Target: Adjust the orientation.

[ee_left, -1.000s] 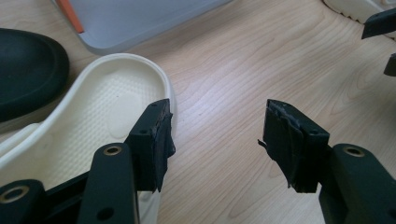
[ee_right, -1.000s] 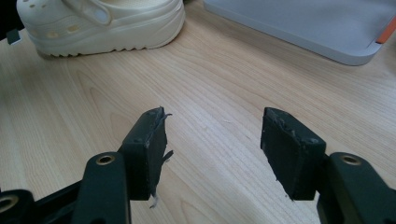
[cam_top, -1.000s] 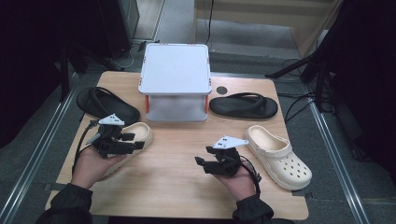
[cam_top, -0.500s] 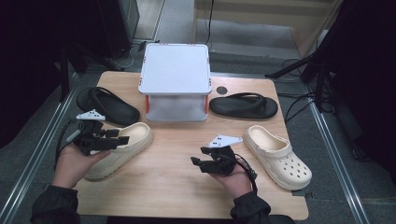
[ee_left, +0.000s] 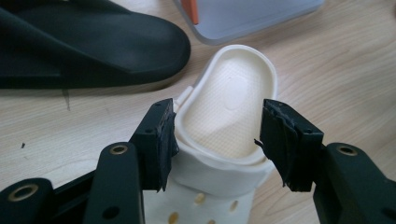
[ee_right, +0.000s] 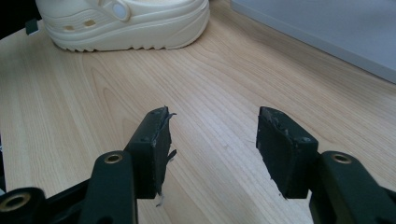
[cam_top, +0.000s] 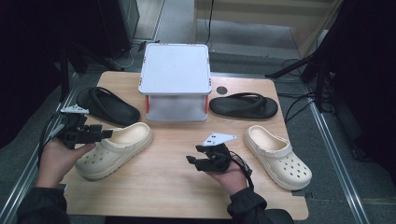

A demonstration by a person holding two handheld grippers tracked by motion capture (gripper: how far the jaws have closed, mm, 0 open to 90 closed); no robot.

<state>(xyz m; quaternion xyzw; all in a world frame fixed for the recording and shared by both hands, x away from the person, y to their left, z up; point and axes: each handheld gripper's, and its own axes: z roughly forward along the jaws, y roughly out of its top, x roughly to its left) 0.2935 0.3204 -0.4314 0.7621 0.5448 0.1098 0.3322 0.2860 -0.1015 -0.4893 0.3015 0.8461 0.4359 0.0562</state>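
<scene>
At lower left, the left gripper (ee_left: 217,140) straddles the cream perforated foam clog (cam_top: 116,149), jaws just closing around its heel rim, one pad touching. Lower centre, the right gripper (cam_top: 198,156) hangs level over the wooden table (cam_top: 177,186), jaws spread, empty.

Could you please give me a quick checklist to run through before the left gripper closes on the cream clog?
1. Left gripper straddles the cream clog: ok; its jaws have just been closing.
2. Both pads pressing: not ok; one touches the rim, the other stands apart.
3. Black sandal apart from the jaws: ok.
4. Right gripper open, nothing between its jaws: ok.
5. Grey stand reachable: cannot tell.
</scene>
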